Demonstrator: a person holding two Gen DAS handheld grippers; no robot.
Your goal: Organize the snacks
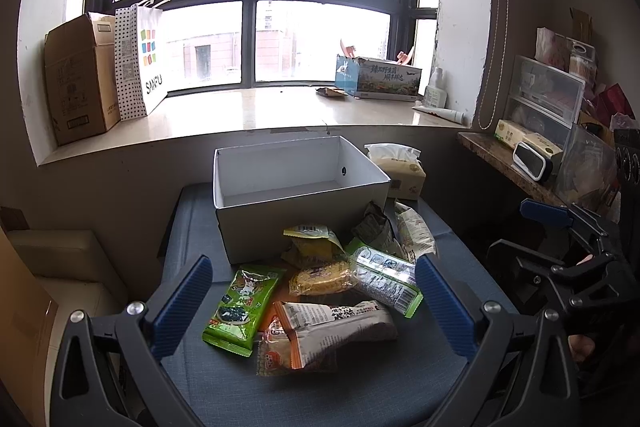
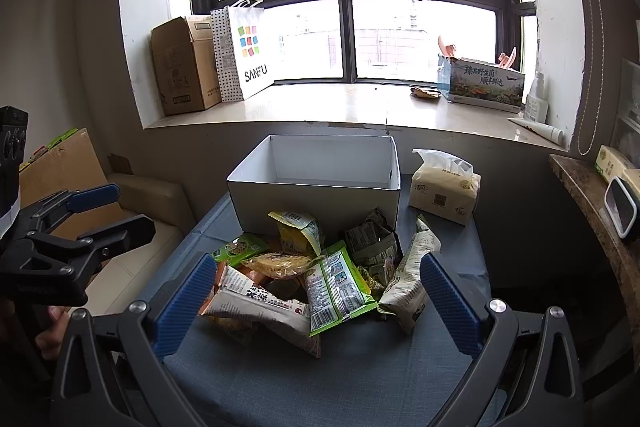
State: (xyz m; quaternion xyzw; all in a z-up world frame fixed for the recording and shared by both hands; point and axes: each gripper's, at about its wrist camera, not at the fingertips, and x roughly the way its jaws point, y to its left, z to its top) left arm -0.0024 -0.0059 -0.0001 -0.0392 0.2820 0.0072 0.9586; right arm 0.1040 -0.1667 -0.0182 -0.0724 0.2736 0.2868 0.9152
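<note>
An open white box (image 1: 296,223) (image 2: 316,203) stands empty at the back of a blue-grey cushioned surface (image 1: 224,379) (image 2: 360,367). In front of it lies a heap of snack packets: a green seaweed packet (image 1: 240,307), a yellow packet (image 1: 320,279), a white-and-orange packet (image 1: 332,331) (image 2: 256,307), a green-edged packet (image 1: 384,279) (image 2: 334,291) and a pale packet (image 2: 408,279). My left gripper (image 1: 314,303) is open and empty above the heap. My right gripper (image 2: 316,303) is open and empty above the heap too.
A tissue pack (image 1: 400,171) (image 2: 444,187) sits right of the box. A stone window sill (image 1: 256,115) behind holds a cardboard box (image 1: 80,79), a paper bag (image 1: 140,59) and a printed box (image 1: 380,77). Shelves with bins (image 1: 544,99) stand right; a cream seat (image 2: 132,227) left.
</note>
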